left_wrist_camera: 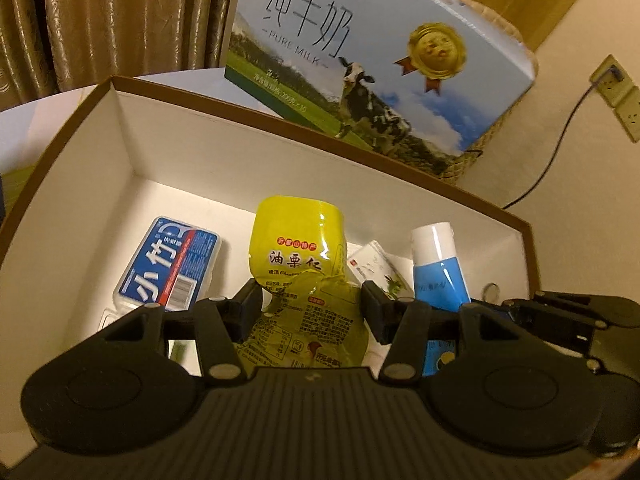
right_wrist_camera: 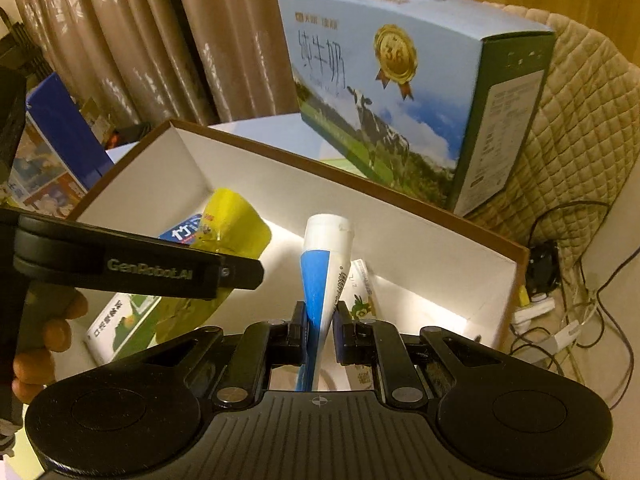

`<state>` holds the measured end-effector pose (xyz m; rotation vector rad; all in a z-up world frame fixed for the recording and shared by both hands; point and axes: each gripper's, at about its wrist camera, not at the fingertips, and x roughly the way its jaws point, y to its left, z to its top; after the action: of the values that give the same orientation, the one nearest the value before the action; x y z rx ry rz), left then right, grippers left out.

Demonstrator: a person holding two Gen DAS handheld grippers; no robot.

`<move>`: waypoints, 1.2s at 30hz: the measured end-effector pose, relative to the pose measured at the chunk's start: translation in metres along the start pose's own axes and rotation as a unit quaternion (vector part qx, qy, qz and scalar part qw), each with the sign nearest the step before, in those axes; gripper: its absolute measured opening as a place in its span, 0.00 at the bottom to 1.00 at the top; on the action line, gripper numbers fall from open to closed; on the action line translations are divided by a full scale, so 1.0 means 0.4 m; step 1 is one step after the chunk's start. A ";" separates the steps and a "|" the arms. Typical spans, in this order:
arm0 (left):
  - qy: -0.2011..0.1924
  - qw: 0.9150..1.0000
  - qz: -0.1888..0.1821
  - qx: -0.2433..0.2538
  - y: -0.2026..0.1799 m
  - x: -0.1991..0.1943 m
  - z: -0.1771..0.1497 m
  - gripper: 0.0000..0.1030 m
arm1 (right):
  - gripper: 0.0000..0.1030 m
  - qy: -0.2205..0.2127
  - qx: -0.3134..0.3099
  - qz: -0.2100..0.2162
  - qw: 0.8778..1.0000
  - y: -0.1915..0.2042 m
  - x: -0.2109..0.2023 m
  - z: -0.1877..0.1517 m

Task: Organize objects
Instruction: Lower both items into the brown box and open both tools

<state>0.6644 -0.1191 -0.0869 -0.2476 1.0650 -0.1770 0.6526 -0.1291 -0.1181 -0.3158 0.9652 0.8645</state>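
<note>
An open box with white walls (left_wrist_camera: 280,152) and a brown rim (right_wrist_camera: 400,232) fills both views. Over its floor, my left gripper (left_wrist_camera: 312,304) is shut on a crumpled yellow snack pouch (left_wrist_camera: 300,248), its fingers pressing both sides. The pouch (right_wrist_camera: 236,224) also shows past the left gripper's finger in the right wrist view. My right gripper (right_wrist_camera: 320,320) is shut on a blue-and-white tube (right_wrist_camera: 324,264), cap end pointing away; the tube (left_wrist_camera: 436,264) stands at the box's right. A blue-and-white pack (left_wrist_camera: 168,264) and a small white carton with green print (left_wrist_camera: 380,268) lie inside.
A large pure-milk carton (right_wrist_camera: 400,80) stands right behind the box, against a quilted chair cover (right_wrist_camera: 580,120). Curtains hang at the back. Cables and a power strip (right_wrist_camera: 536,308) lie on the floor to the right, and a wall socket (left_wrist_camera: 616,88) is nearby. A person's fingers (right_wrist_camera: 52,336) hold the left gripper.
</note>
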 end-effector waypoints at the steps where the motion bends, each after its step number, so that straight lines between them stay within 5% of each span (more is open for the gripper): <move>1: 0.001 1.000 0.001 0.001 0.001 0.007 0.003 0.50 | 0.09 0.001 -0.002 0.001 1.000 0.000 0.006 0.002; 12: 0.005 1.000 0.010 0.015 0.021 0.033 0.011 0.63 | 0.09 0.015 -0.013 0.008 1.000 0.007 0.043 0.010; 15: 0.002 1.000 0.008 0.018 0.026 0.022 0.020 0.74 | 0.09 0.017 -0.014 0.009 1.000 0.009 0.052 0.013; 31: -0.007 0.998 0.046 0.041 0.072 -0.066 0.012 0.79 | 0.10 0.006 -0.019 -0.005 1.000 0.029 0.060 0.026; 35: -0.015 0.997 0.060 0.055 0.079 -0.095 -0.001 0.82 | 0.26 -0.016 -0.020 0.001 1.000 0.031 0.031 0.019; 36: -0.018 0.996 0.065 0.059 0.080 -0.103 -0.004 0.83 | 0.37 -0.021 -0.018 0.002 1.000 0.031 0.020 0.017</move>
<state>0.6441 -0.0779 -0.0622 -0.0747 1.0274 -0.1176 0.6495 -0.1132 -0.1191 -0.3252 0.9116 0.8889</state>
